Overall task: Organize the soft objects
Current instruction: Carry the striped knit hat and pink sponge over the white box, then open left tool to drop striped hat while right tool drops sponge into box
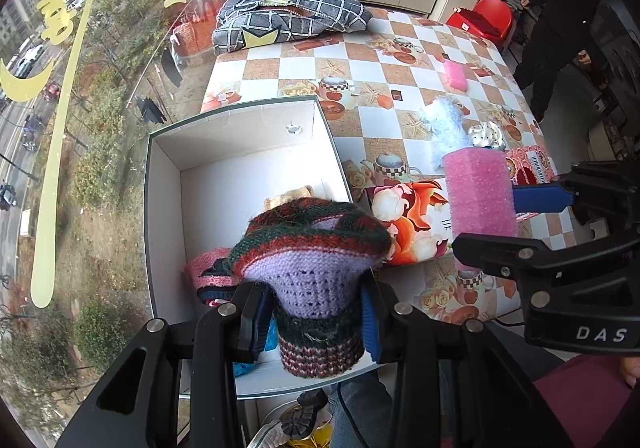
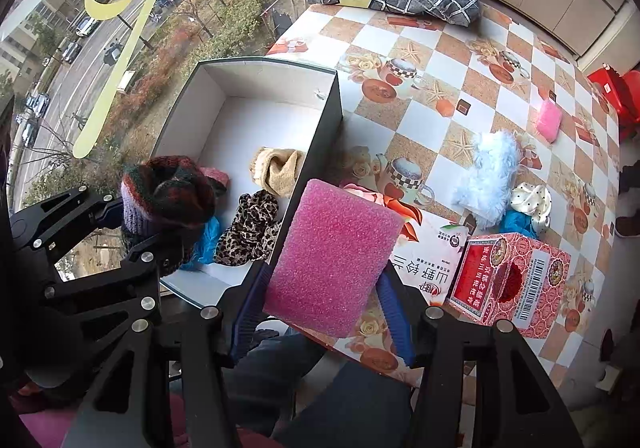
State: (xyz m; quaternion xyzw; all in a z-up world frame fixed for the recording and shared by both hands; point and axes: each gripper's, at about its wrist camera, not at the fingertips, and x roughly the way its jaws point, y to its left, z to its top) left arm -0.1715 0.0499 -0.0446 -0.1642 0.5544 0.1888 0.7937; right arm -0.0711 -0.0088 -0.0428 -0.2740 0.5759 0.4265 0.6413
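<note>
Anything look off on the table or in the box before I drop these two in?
Nothing spilled or damaged. One oddity: a hard red carton sits among the soft items on the table. The white box stands squarely, and the knitted hat and pink sponge are held firmly.

Left gripper (image 1: 316, 318) is pointing steeply down, jaws clamping a knitted item. Right gripper (image 2: 326, 308) is angling down alongside it, jaws pressing on a pink foam block; both are holding side by side.
</note>
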